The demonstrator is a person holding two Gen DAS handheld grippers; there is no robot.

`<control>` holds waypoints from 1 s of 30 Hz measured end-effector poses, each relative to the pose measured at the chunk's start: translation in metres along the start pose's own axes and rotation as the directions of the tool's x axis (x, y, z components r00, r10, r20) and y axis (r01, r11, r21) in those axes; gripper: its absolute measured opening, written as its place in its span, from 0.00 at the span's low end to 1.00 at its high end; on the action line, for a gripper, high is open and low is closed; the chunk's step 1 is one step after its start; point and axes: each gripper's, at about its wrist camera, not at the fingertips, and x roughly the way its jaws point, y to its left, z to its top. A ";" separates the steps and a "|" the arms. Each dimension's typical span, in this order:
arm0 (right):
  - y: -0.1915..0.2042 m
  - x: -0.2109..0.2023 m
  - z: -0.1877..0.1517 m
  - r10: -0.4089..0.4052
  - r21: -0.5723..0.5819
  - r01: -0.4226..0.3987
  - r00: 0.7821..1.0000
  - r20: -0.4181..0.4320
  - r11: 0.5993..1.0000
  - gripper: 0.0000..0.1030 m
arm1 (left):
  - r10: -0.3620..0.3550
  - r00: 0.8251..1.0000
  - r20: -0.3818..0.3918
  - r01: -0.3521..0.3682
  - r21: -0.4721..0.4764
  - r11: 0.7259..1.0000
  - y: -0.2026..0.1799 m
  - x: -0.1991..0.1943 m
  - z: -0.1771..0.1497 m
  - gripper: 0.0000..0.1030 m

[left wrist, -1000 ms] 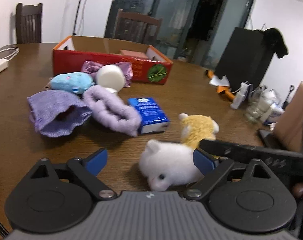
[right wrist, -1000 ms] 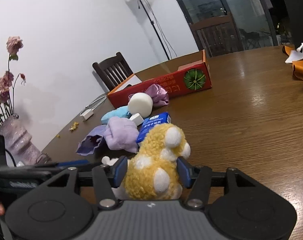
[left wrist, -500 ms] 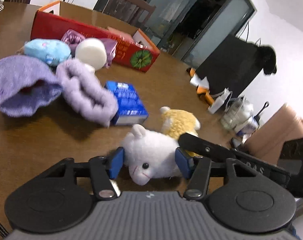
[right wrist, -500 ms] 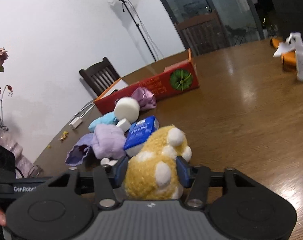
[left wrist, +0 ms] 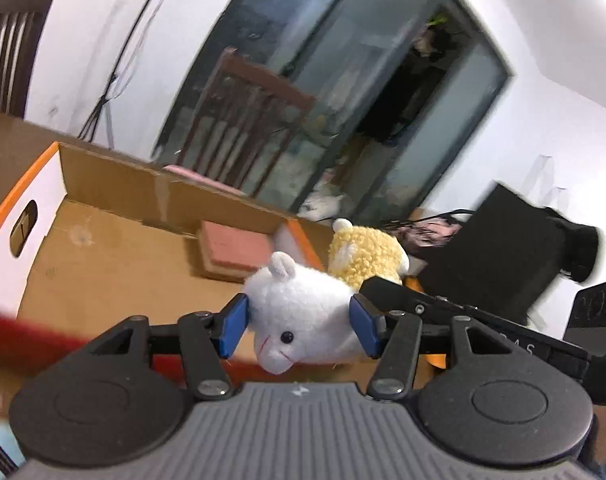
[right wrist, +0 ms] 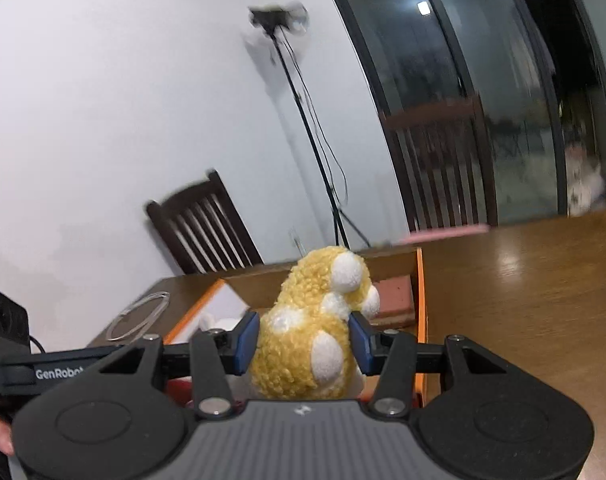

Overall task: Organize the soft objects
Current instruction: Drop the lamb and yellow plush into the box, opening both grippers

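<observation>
2 plush toys are seen, 1 per gripper; 1 box; 1 pink sponge block inside it; 2 chairs in each view. White toy (left wrist: 303, 316): fluffy, small rounded ears, black bead eye, red stitched mouth, lying sideways w/ snout toward the camera; it is clamped betw. the blue pads (left wrist: 234, 329) of the left gripper (left wrist: 299, 328), held over the box (left wrist: 159, 196). Yellow toy (right wrist: 311, 328): curly pile w/ white spots, back to the camera, gripped by the jaws of the right gripper (right wrist: 305, 342), held over the box's near right corner by the orange rim. In the left view it is seen just right of the white toy, above the right end of the box. Sponge block (left wrist: 235, 250) lies on the box floor at the far right end. Vs. a sec ago: both toys were down on the surface w/ the left jaws wide apart around the white one; now both are lifted & carried to the box, and the loose pile of purple cloths, blue pack & white ball is no longer in view. Background is motion-blurred.
</observation>
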 end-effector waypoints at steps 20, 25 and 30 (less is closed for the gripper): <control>0.002 0.065 0.005 -0.231 -0.193 0.203 0.963 -0.139 0.960 0.48 | 0.215 0.977 0.008 -0.212 0.187 0.959 0.008 -0.013 0.016 0.61; 0.030 0.012 0.024 -0.215 -0.230 0.201 0.976 -0.038 0.952 0.58 | 0.292 0.950 0.112 -0.313 0.290 0.904 -0.006 -0.078 0.017 0.71; 0.055 -0.046 0.029 -0.206 -0.272 0.213 0.977 0.053 0.939 0.73 | 0.315 0.925 0.213 -0.370 0.316 0.873 -0.021 -0.137 0.009 0.81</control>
